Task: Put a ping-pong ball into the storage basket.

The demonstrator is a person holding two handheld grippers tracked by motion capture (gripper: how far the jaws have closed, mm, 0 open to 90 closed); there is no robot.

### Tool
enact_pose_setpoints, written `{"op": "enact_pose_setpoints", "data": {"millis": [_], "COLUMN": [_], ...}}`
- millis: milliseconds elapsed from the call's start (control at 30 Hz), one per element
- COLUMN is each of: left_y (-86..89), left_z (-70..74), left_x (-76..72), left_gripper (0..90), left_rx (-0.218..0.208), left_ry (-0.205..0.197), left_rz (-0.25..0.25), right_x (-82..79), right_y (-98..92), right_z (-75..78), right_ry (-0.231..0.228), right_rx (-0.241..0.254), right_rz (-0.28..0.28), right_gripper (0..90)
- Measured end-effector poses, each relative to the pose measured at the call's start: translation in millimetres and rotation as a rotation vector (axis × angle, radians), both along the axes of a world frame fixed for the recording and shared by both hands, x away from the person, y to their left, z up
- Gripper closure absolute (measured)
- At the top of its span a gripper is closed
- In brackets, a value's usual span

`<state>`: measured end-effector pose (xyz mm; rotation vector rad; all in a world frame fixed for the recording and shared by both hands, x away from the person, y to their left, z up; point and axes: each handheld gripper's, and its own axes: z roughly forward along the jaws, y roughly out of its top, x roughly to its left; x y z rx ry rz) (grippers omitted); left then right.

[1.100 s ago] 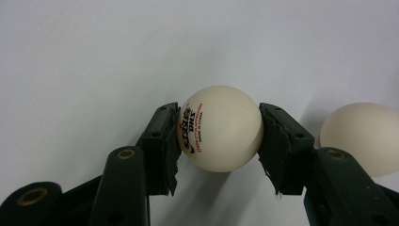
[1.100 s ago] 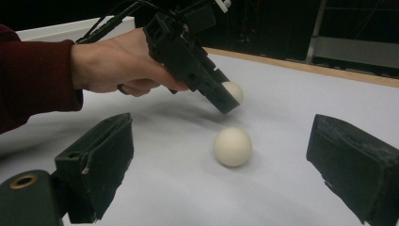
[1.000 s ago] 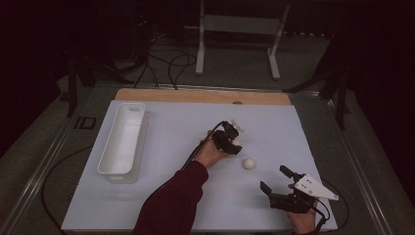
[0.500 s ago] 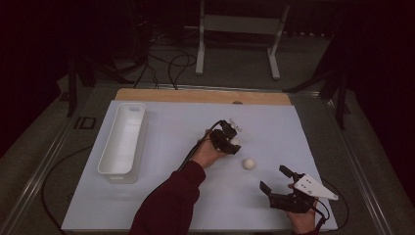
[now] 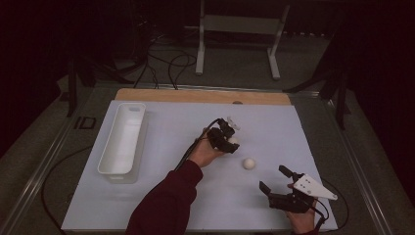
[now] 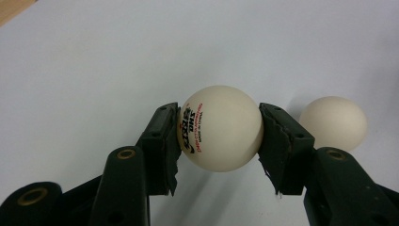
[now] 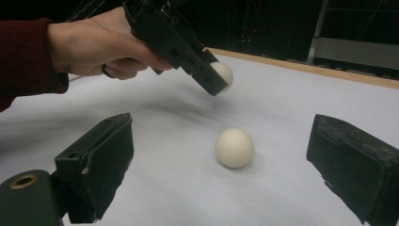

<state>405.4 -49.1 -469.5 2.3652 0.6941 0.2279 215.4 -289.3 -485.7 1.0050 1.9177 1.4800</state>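
The table point(image 5: 161, 205) with its white sheet takes up most of what I see from above, a strip of bare wood along its far edge; beyond it the room goes dark, and the grey stand point(image 5: 238, 29) and loose cables point(image 5: 166, 63) back there are hard to read; the stand's top is cut off by the frame.

On the left of the sheet lies the long white tray point(image 5: 111, 169), well apart from my hands; what its inside holds I cannot make out from this height.

My left arm comes in from the bottom edge in a dark red sleeve point(image 5: 164, 203), its lower part cut off; my left hand point(image 5: 204, 152) carries the left gripper point(image 5: 230, 141) near the middle of the sheet, and it is clamped on a white ball point(image 6: 220, 128); in the left gripper view both pads press the ball's sides, red and black print facing the left pad, too small for me to read in full; from above the gripper body hides most of that ball. In the right gripper view the ball is lifted clear of the sheet.

My right gripper point(image 5: 275, 178) sits at the near right corner with its grey plate on top; its jaws stand wide with nothing between them; my right hand is mostly cut off at the bottom edge.

The second ball point(image 5: 249, 163) rests on the sheet between the two grippers, touching neither; in the left gripper view the right jaw covers its lower edge.
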Motion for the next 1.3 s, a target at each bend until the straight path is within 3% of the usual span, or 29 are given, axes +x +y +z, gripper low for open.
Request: {"op": "enact_pose_setpoints", "data": {"millis": [1300], "left_y": [20.9], "left_z": [31.7], "left_x": [-10.3], "left_gripper": [51.2], "left_rx": [-0.045], "left_ry": [-0.02], "left_rz": [-0.013], "right_x": [2.2], "right_y": [-0.6], "right_z": [0.5], "right_ry": [-0.016], "right_rx": [0.004], "right_rz": [-0.021], "right_gripper": [7.4]}}
